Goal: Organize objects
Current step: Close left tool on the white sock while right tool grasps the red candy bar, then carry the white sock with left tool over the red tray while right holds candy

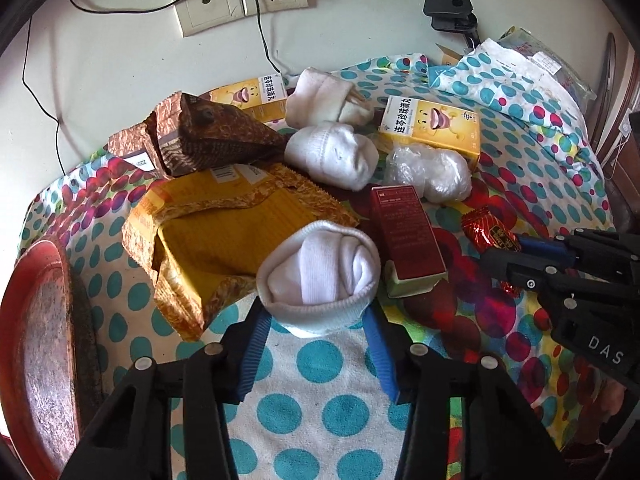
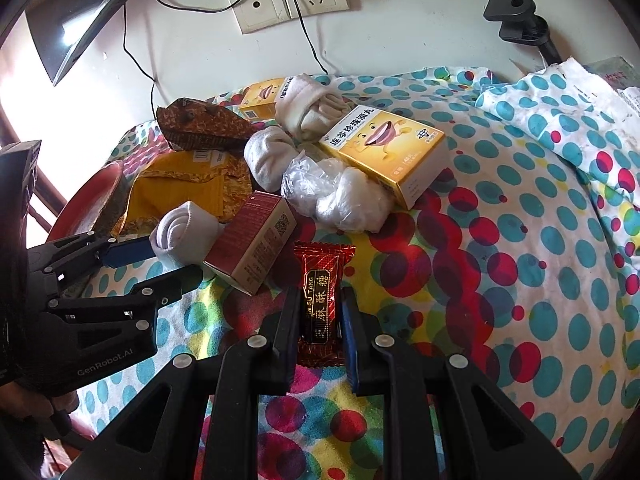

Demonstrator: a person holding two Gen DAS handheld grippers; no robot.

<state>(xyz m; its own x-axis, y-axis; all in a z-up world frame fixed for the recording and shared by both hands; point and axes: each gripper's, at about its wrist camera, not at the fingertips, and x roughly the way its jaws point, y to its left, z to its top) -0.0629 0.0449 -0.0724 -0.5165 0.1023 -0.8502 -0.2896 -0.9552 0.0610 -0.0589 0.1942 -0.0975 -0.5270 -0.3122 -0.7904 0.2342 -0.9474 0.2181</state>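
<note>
A rolled white sock (image 1: pixel 320 276) lies on the spotted cloth, and the blue pads of my left gripper (image 1: pixel 316 316) touch its lower sides, one on each flank. The same left gripper (image 2: pixel 160 264) appears at the left of the right wrist view, closed around that sock (image 2: pixel 184 236). My right gripper (image 2: pixel 320 296) is shut on a red candy packet (image 2: pixel 322 276) lying flat on the cloth. From the left wrist view the right gripper (image 1: pixel 516 260) reaches in from the right onto the candy (image 1: pixel 488 232).
A dark red box (image 1: pixel 408 236) leans beside the sock. Behind are two more white socks (image 1: pixel 332 156), a clear plastic bundle (image 1: pixel 432 172), yellow medicine boxes (image 1: pixel 432 124), yellow and brown foil bags (image 1: pixel 224 224). A red tray (image 1: pixel 36 340) sits left. Wall sockets (image 1: pixel 240 0) with cables are beyond.
</note>
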